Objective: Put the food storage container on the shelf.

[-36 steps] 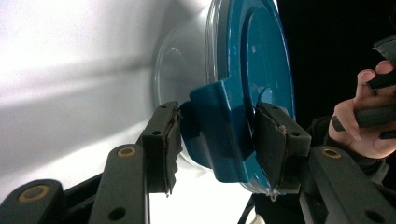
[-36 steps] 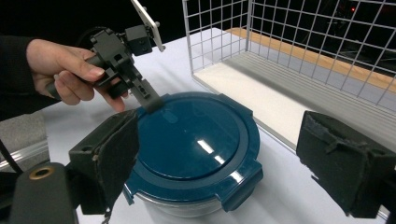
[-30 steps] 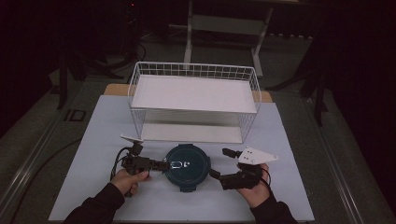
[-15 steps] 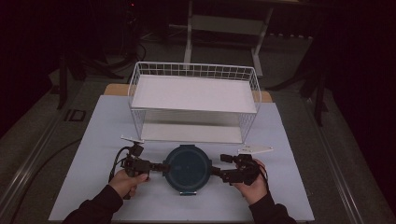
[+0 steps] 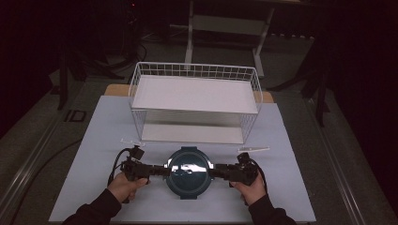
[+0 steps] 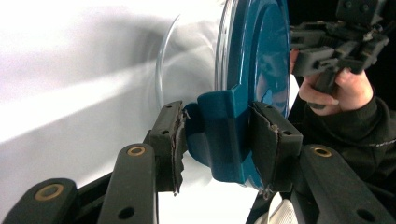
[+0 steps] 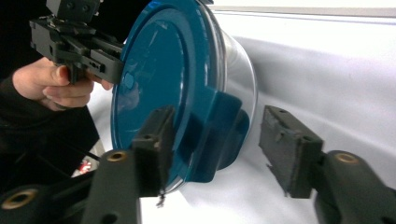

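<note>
Teal plastic catches the eye first: a round container with a teal lid (image 5: 188,171) sits near the front edge of the bench (image 5: 103,126), between the person's two hands. The left hand-held gripper (image 6: 216,135) is clamped on the lid's left side latch (image 6: 219,135), its pads pressed against both faces of the tab. The right hand-held gripper (image 7: 215,140) stands wide around the right side latch (image 7: 219,135); one pad seems to touch the lid, though it is hard to be sure, and the other is apart. Farther back on the bench stands a white wire basket (image 5: 195,70).
</note>
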A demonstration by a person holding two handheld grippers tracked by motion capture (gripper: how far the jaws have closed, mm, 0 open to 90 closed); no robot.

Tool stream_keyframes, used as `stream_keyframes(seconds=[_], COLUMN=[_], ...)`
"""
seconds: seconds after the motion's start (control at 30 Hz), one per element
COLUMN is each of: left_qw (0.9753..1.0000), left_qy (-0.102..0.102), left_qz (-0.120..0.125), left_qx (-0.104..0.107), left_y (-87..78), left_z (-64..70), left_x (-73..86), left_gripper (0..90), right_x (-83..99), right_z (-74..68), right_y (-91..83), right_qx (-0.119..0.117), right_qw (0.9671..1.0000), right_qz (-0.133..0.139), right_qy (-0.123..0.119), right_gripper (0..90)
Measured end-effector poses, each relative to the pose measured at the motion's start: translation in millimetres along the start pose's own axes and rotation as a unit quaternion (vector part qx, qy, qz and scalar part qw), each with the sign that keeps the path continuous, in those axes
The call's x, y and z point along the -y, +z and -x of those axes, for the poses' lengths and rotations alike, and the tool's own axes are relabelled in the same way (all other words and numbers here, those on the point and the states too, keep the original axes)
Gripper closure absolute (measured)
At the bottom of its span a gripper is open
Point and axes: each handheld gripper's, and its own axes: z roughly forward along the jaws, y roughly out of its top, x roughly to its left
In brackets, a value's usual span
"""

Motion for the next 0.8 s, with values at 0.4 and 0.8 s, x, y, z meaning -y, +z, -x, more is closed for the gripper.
stream_keyframes(seconds=[0.4, 0.8], left_qw=[1.0000, 0.9993], left_qy=[0.002, 0.001], left_qz=[0.009, 0.027], left_qx=[0.001, -0.027], left_y=[0.2, 1.8], left_z=[2.1, 10.9], left_x=[2.4, 7.5], left_gripper=[57.6, 56.2], right_x=[3.9, 9.1], right_z=[1.8, -0.2], right_y=[6.0, 6.7], right_qx=[-0.024, -0.023], right_qw=[0.9988, 0.9967], right_qz=[-0.022, -0.002], right_qy=[0.037, 0.078], right_gripper=[52.5, 54.3])
